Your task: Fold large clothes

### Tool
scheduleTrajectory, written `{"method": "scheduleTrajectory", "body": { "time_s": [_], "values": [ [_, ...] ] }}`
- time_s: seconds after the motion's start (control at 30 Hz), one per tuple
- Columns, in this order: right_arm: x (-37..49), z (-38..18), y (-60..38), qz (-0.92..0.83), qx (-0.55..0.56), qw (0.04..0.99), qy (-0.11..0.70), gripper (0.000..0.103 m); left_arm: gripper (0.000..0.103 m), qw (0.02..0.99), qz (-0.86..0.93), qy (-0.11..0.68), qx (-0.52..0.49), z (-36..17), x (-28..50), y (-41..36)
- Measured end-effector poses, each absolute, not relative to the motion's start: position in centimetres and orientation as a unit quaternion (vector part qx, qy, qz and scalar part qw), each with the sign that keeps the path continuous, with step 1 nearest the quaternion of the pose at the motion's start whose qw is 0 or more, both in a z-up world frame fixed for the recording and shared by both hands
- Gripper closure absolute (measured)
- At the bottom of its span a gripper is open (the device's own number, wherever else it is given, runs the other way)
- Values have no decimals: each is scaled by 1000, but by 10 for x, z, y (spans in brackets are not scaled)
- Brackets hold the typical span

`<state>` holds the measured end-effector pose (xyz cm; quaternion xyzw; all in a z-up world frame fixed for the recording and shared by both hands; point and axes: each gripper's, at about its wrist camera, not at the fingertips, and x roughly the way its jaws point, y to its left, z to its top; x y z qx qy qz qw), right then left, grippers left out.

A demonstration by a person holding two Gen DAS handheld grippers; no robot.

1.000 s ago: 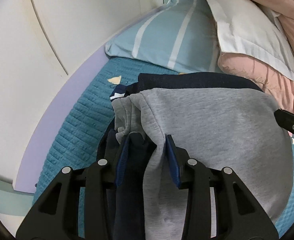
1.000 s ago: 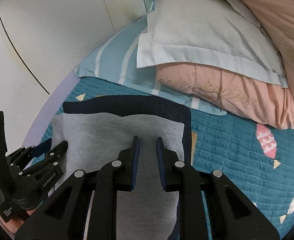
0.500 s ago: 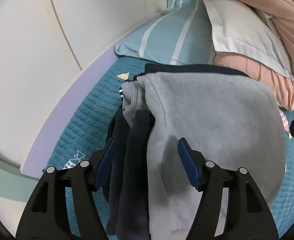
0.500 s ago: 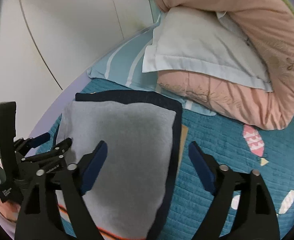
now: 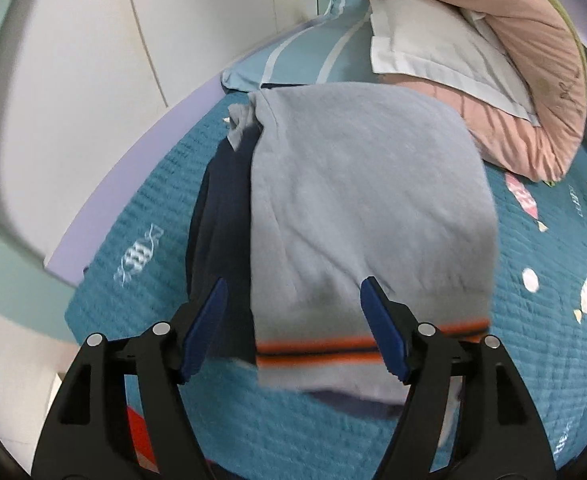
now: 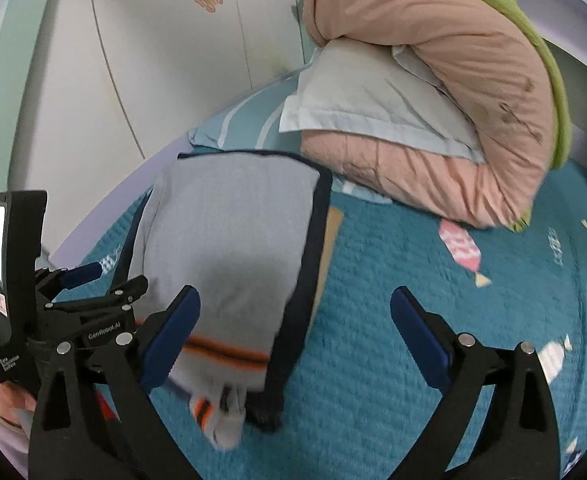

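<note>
A folded grey and navy sweatshirt [image 5: 357, 200] with an orange-striped hem lies flat on the teal quilt [image 5: 141, 208]; it also shows in the right wrist view [image 6: 229, 240]. My left gripper [image 5: 293, 320] is open and empty, its blue pads just above the hem's near edge. My right gripper [image 6: 293, 328] is open wide and empty, over the garment's near right corner. The left gripper's body [image 6: 81, 312] shows at the left in the right wrist view.
A pink duvet [image 6: 445, 80] with a white pillow [image 6: 373, 108] and a striped blue pillow [image 5: 305, 60] lie at the head of the bed. A white wardrobe [image 5: 93, 60] runs along the bed's left side.
Both grippers opened, let go of the sweatshirt and drew back toward me. The garment now lies folded flat with its striped hem showing.
</note>
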<state>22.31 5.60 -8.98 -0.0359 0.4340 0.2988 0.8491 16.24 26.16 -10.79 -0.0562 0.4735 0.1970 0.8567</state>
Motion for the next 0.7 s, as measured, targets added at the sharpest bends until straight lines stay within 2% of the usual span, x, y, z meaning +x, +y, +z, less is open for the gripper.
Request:
{"method": "scheduleTrajectory", "body": {
  "time_s": [0.33,0.53,0.63,0.7],
  "values": [
    [145,-91,-2,248,-69,888,381,10,30,878,173,441,-73,-106,91,175],
    [109,-90,-45,238,-39,900,363,10,30,889,155,427,-51,-104,58,123],
    [92,-87,-66,230,-27,909,347,10,23,897,139,417,-44,-101,42,100],
    [85,-86,-78,228,-20,912,341,10,23,904,136,403,-36,-98,33,86]
  ]
}}
